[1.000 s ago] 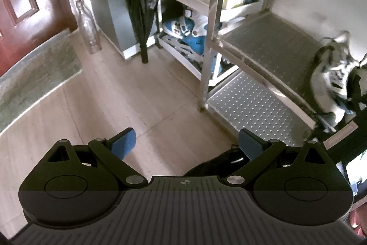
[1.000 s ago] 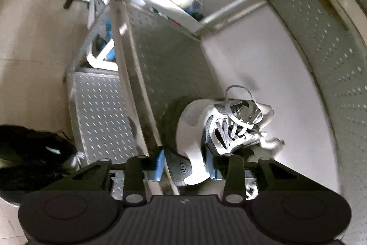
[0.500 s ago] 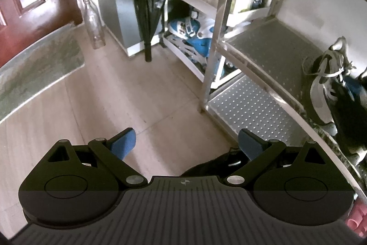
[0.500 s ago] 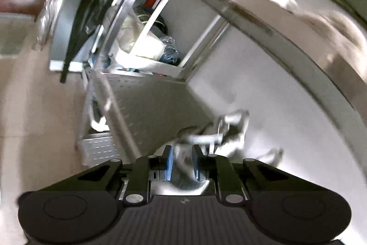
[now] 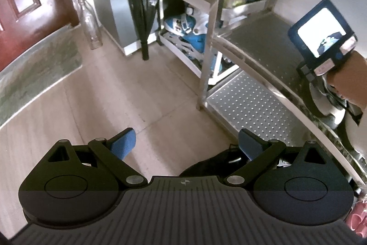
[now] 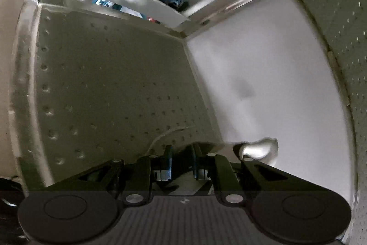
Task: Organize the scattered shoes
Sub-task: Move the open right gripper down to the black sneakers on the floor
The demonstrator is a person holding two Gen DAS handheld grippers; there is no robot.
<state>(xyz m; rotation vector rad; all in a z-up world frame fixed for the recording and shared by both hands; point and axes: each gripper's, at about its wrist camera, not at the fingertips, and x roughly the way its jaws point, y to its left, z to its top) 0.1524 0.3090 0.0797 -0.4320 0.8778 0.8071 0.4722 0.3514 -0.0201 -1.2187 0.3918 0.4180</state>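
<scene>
Since a second earlier, the right hand-held gripper (image 6: pixel 181 159) has been swung away from the white lace-up sneaker (image 6: pixel 259 149), so that mostly the bare perforated metal shelf (image 6: pixel 110 84) and the white wall behind it are seen from the right wrist view. Its blue pads are drawn close together, with only a narrow dark gap left between them; whether anything is pinched there cannot be told. A white part of the sneaker (blurred) is seen just beside the right finger, and a thin white lace curves over the shelf just ahead of the fingers.

From the left wrist view, the left hand-held gripper (image 5: pixel 187 145) is held wide open and empty over the beige tiled floor (image 5: pixel 137 88). A black shoe (image 5: pixel 213 164) lies on the floor directly below it, partly hidden by the gripper body. At the right edge, the person's right hand (image 5: pixel 348 84) is seen at the middle shelf of the metal rack (image 5: pixel 209 43), with the sneaker behind it.
</scene>
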